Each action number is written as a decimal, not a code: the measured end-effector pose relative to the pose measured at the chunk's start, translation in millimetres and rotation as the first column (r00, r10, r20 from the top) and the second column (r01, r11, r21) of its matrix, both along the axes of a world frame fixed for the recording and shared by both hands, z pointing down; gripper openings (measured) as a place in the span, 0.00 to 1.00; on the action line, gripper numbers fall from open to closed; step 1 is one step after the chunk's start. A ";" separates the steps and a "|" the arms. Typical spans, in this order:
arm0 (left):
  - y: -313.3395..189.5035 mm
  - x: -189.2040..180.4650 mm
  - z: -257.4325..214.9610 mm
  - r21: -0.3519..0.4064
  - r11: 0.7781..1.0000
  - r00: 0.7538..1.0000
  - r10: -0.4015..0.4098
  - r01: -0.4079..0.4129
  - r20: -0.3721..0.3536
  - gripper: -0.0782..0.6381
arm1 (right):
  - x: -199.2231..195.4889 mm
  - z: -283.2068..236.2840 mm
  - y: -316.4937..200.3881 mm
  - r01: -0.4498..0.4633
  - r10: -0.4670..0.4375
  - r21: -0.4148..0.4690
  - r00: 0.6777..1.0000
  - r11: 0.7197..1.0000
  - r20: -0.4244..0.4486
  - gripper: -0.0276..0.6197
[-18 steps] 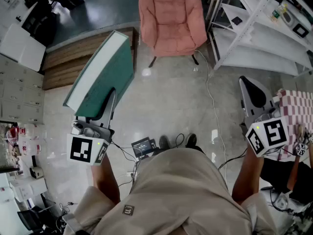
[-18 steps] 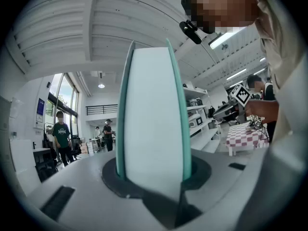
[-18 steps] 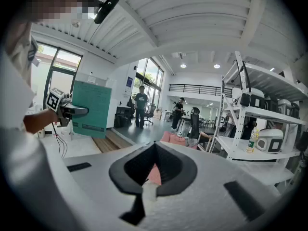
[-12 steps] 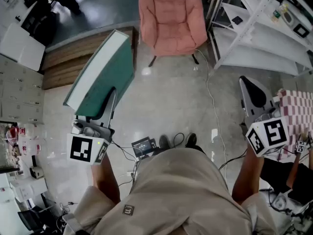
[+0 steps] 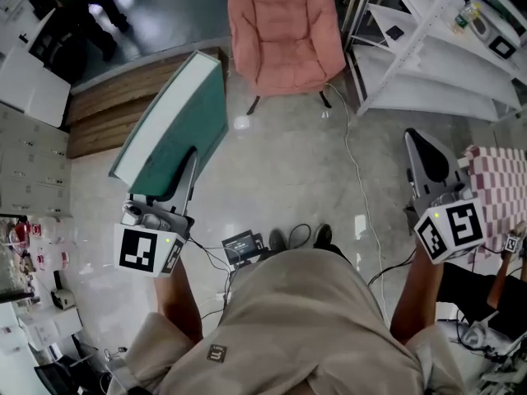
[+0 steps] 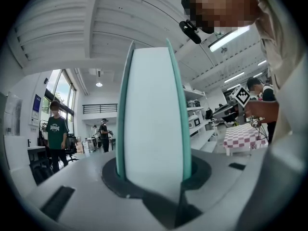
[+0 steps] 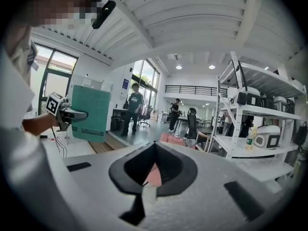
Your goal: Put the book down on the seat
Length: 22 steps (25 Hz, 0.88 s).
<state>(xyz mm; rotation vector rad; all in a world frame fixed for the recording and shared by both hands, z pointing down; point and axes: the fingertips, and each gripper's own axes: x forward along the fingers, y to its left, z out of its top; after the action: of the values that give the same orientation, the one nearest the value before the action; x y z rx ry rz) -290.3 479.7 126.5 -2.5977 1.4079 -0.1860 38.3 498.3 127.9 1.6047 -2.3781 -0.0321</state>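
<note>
Book: a thick volume with teal covers and a white page block is held in the air above the floor, tilted, with its page edge turned up and to the left in the head view. It is well apart from the pink armchair, and no part of it rests on the seat.
Left gripper: its jaws are pinched on the lower end of the book, one against each cover. In the left gripper view the white pages are seen filling the gap between them.
Right gripper: it is held out at the person's right side, well apart from the book. Its jaws are pressed together at the tips, and nothing is held between them.
Floor: pale and glossy, crossed by a white cable.
Checked cloth: red and white, seen just beside the right gripper at the right edge.
Wooden platform: low, seen beyond the book on the left.
Pink armchair: padded, placed straight ahead at the far side of the floor.
Shelving: a white rack is set just to the right of the armchair.
Background: two standing people are seen far off in the right gripper view.
</note>
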 end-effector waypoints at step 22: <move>-63.1 43.1 13.4 -0.036 0.999 1.000 0.013 -0.013 -0.003 0.32 | 40.5 14.6 -70.2 0.000 0.001 -0.009 0.999 1.000 0.041 0.03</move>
<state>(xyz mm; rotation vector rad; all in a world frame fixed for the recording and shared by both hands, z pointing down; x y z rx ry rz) -247.2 416.6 139.9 -2.6366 1.4009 -0.2073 78.8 428.1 142.5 1.6170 -2.4052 0.0122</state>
